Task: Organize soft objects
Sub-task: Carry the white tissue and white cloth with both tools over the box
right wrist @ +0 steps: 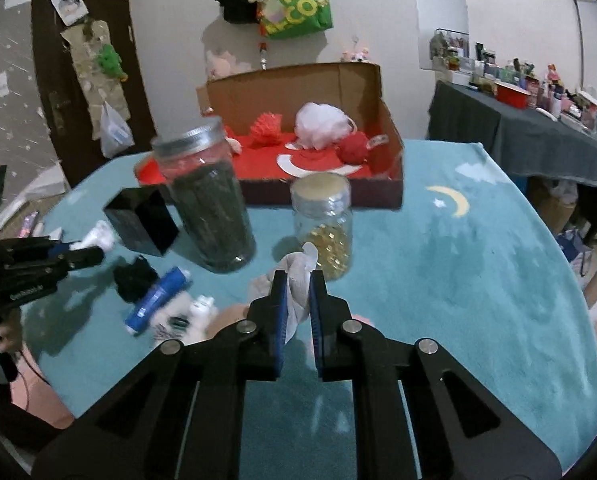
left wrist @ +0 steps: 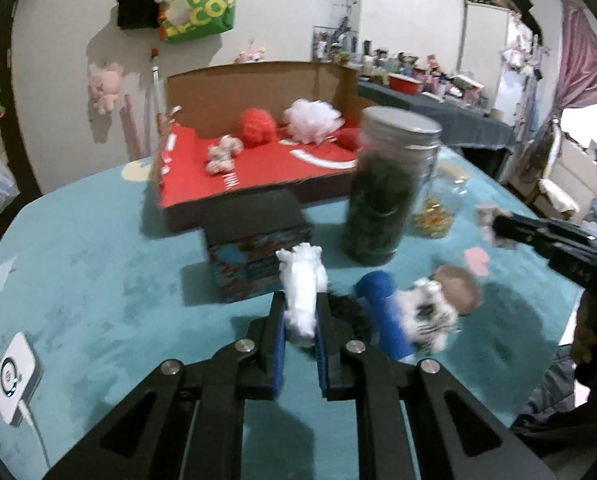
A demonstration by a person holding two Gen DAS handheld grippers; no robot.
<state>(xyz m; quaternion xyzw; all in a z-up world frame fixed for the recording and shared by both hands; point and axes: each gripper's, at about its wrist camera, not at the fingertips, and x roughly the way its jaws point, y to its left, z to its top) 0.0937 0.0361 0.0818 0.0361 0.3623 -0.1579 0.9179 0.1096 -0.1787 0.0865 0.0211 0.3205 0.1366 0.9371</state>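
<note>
The left gripper (left wrist: 300, 312) has its fingers clenched on a white plush toy (left wrist: 301, 288), lifted in front of the tall dark jar (left wrist: 382, 188). The right gripper (right wrist: 298, 300) likewise grips a pale cloth toy (right wrist: 300, 280), just in front of the small jar (right wrist: 324, 224) of yellow beads.

Near the tall dark jar, on the bench (right wrist: 438, 260), a striped plush (left wrist: 430, 312), a blue tube (left wrist: 386, 312) and a black fluffy thing (right wrist: 134, 276) are left lying. Behind the jar, the cardboard box (left wrist: 258, 88) already holds a red puff (left wrist: 258, 124), a white puff (left wrist: 312, 120) and a small pinkish toy (left wrist: 222, 154). So the sorting looks roughly half done.

Only the right view shows a second red puff (right wrist: 354, 146) clearly; the left view alone shows the white device (left wrist: 14, 376) at the bench edge.
</note>
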